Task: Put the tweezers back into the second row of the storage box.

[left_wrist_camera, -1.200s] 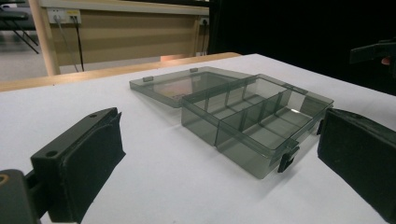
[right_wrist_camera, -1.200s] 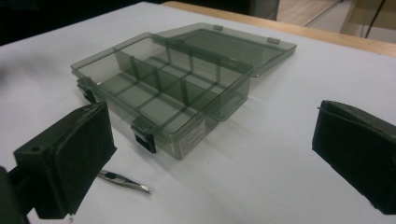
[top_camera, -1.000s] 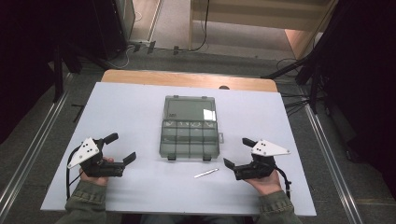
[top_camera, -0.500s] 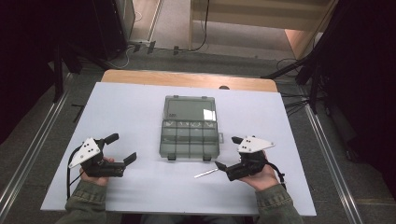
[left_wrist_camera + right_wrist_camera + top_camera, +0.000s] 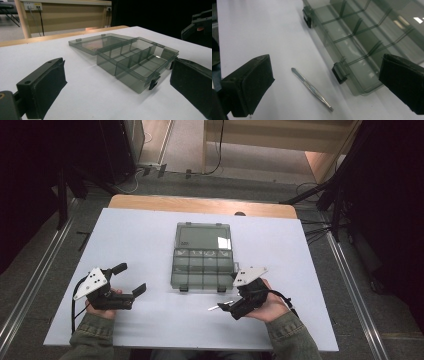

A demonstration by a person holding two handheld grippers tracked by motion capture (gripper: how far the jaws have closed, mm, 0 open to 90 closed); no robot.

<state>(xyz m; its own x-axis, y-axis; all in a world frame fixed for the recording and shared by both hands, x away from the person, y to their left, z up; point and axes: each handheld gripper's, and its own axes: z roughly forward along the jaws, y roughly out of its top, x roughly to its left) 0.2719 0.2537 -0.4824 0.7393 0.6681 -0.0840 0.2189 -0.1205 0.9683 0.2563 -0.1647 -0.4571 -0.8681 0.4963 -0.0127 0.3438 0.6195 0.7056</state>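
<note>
Right gripper (image 5: pixel 228 307) moved in toward the smoky transparent plastic compartment box (image 5: pixel 203 255), jaws spread over thin silver metal tweezers (image 5: pixel 217 307) just before its front edge; left gripper (image 5: pixel 130 279) sat spread, left of box.

Left gripper view: box (image 5: pixel 132 60) lay open between spread jaws.

Right gripper view: tweezers (image 5: pixel 311 88) lay flat on the white table (image 5: pixel 262 32) beside box latch (image 5: pixel 339 72).

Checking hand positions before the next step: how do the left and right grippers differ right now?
The left gripper rests on bare table, well away from the open compartment box, while the right gripper sits close by the box's front corner. The right gripper's open jaws straddle the metal tweezers lying on the table; the left gripper's jaws have nothing between them. Both are open, hand-held and low over the white table.
</note>
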